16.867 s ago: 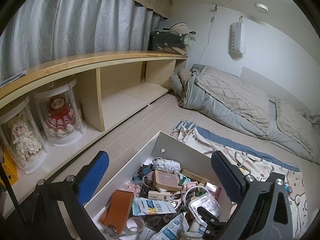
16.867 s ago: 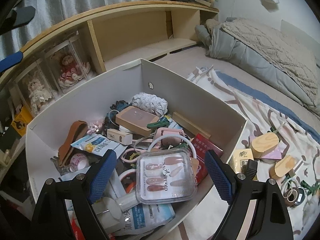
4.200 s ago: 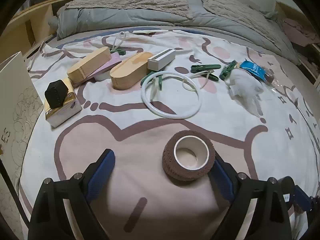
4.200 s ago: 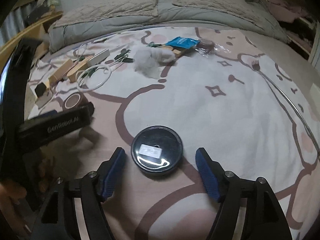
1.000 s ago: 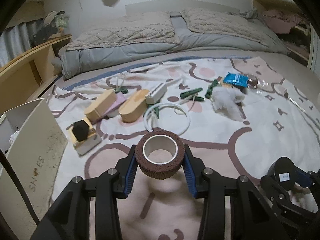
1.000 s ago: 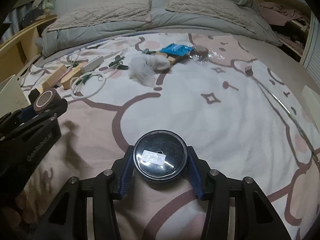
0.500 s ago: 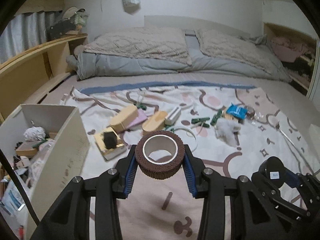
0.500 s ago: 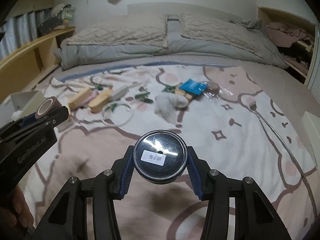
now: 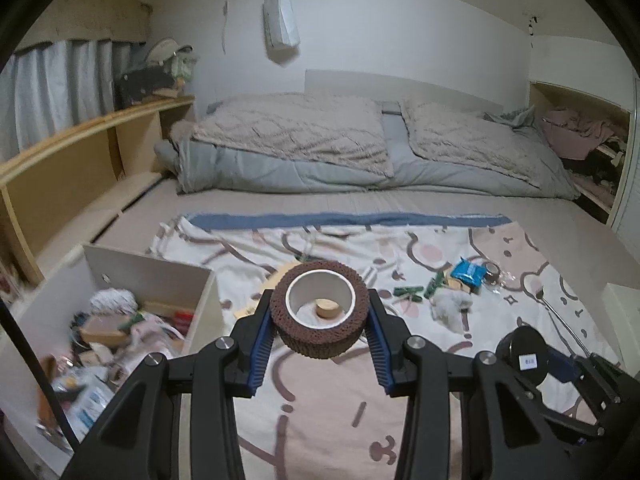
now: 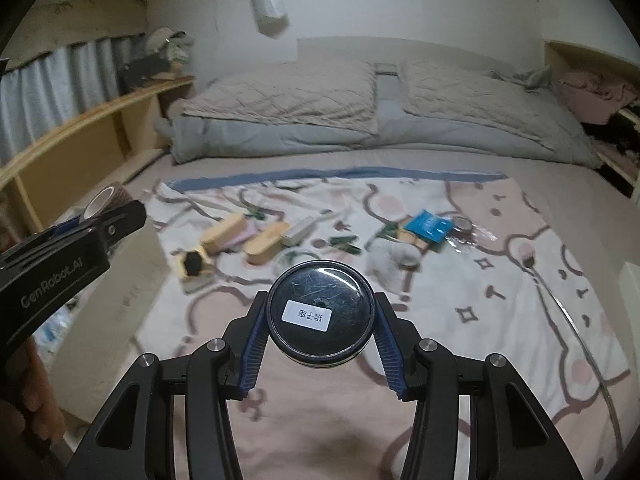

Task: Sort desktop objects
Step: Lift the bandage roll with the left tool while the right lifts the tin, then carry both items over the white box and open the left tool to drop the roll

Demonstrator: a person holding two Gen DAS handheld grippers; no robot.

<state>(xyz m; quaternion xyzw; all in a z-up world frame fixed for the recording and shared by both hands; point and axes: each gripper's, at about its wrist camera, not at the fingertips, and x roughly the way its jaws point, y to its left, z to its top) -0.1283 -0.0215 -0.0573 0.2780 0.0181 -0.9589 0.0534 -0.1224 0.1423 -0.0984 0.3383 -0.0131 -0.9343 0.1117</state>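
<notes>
My left gripper (image 9: 320, 322) is shut on a brown tape roll (image 9: 319, 334) with a white core, held in the air above the patterned blanket (image 9: 500, 248). My right gripper (image 10: 321, 320) is shut on a round black tin (image 10: 321, 314) with a white label, also lifted off the blanket. That tin (image 9: 524, 354) shows at the lower right of the left wrist view. The white box (image 9: 160, 276), full of small items, stands at the lower left. Loose objects lie on the blanket: wooden cases (image 10: 266, 246), a blue packet (image 10: 428, 226), green clips (image 9: 408, 292).
A wooden shelf unit (image 9: 80, 152) runs along the left wall. Grey bedding (image 9: 340, 152) is piled at the far end of the bed. A long thin rod with a fork (image 10: 560, 300) lies on the blanket's right side. A hand (image 10: 24, 412) holds the left gripper.
Both grippers have risen with their loads, and the blanket looks farther below. The white box has come into the left wrist view at lower left.
</notes>
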